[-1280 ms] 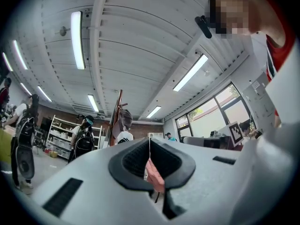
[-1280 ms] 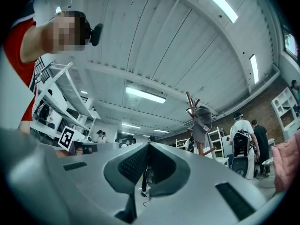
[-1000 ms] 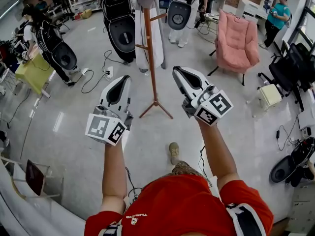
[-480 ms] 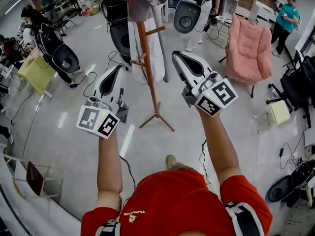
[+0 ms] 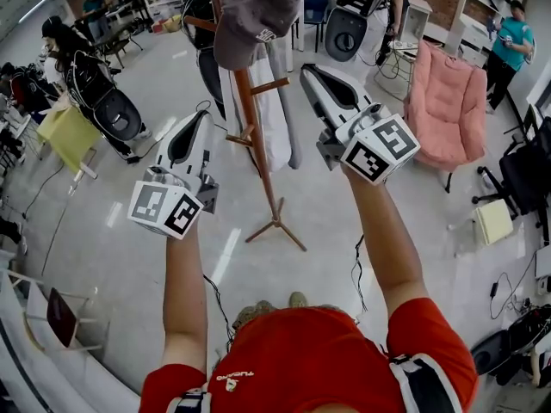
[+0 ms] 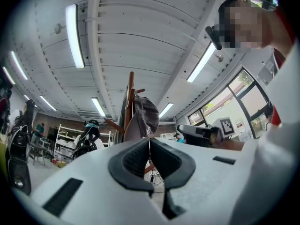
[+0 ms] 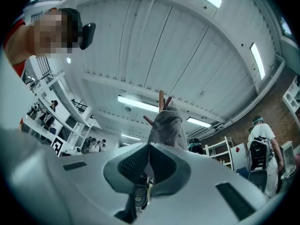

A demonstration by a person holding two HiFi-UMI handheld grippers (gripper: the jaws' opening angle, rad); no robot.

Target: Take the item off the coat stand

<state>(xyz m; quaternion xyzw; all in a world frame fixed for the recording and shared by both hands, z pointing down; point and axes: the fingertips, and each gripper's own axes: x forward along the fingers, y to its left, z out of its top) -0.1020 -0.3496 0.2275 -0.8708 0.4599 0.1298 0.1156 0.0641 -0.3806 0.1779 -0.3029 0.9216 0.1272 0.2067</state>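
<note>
Two grippers, left (image 5: 205,117) and right (image 5: 306,72), are held up on either side of the coat stand (image 5: 263,172) at upper centre. Both have jaws pressed together and empty, apparently to reach the cap (image 5: 254,7) hung on top above a white garment (image 5: 275,119).

Both bare arms stretch forward and upward from red sleeves. The left arm (image 5: 182,291) holds the left hand-held gripper (image 5: 203,119) lower, its jaws pressed together with nothing between them. The right arm (image 5: 387,231) lifts the right hand-held gripper (image 5: 308,71) higher and farther out, jaws likewise closed and empty.
</note>
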